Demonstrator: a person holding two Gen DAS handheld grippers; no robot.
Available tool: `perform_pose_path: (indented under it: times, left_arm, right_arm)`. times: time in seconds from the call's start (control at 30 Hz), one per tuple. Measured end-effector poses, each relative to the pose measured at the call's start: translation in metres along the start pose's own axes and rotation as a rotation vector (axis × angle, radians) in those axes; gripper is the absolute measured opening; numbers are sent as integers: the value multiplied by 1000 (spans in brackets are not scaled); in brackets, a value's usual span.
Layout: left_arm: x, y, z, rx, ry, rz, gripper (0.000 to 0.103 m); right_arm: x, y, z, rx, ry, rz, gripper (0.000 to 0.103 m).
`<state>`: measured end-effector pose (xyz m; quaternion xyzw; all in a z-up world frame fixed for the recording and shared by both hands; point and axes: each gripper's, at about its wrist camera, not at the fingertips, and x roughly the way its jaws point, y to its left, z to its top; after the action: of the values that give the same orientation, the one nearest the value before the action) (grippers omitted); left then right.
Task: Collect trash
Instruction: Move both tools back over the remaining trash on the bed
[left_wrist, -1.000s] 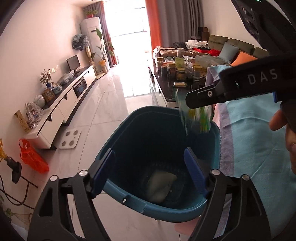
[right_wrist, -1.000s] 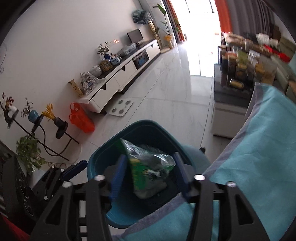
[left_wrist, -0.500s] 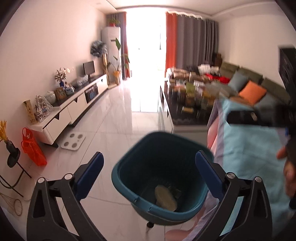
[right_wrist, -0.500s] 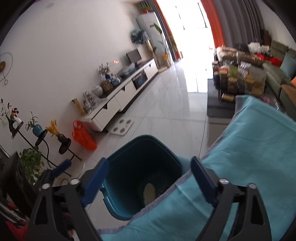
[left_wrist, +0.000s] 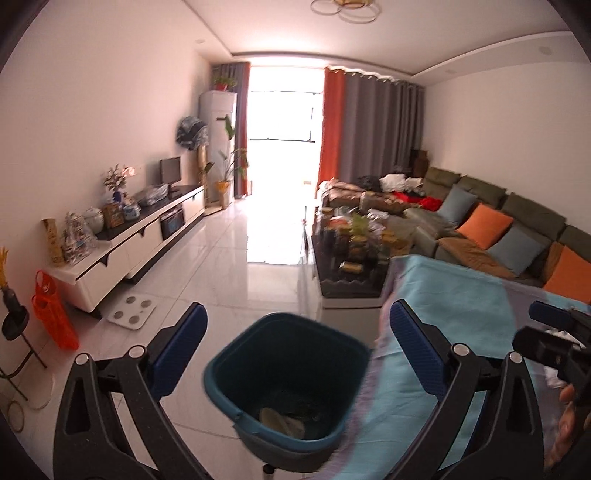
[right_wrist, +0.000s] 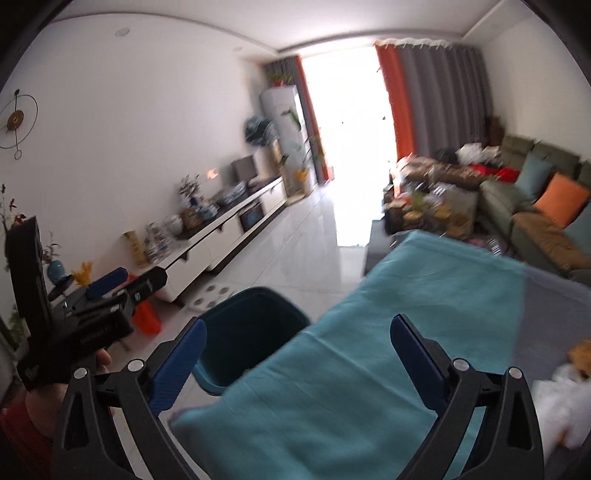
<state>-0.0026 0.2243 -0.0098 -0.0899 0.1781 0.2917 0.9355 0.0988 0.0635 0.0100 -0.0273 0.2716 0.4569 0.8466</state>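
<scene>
A teal trash bin stands on the floor beside the table covered in a teal cloth. Trash lies at the bin's bottom. My left gripper is open and empty, held above and behind the bin. My right gripper is open and empty over the cloth's near edge, with the bin to its left. White crumpled trash and a brownish piece lie on the cloth at the far right. The left gripper also shows in the right wrist view.
A white TV cabinet lines the left wall, with an orange bag and a scale on the floor. A cluttered dark coffee table and a green sofa stand beyond. White tiled floor stretches toward the window.
The right gripper opened and dropped the green bag into the bin, then drew back over the cloth. The left gripper opened wider, pulled back and rose away from the bin.
</scene>
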Motion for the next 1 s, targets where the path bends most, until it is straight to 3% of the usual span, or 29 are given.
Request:
perform_pose_path:
  times: [0.2,0.53,0.8,1.0]
  left_arm:
    - [-39,-53,1,43,-74,-104,97]
    - [-79,-125,-11,106,-104,-297,97]
    - [-105,-179,-36,218,-130,-438,97]
    - [-113,-207,-52,248,-115,-514,97]
  right_arm:
    - [-58,-13,-14,10,-99,-122,96]
    - [-135,-31,-48,19,-231,-348,96]
    - [-170,-41,-76,61,-282,-520,96]
    - [-196,-49,-97,90,-295,-618,96]
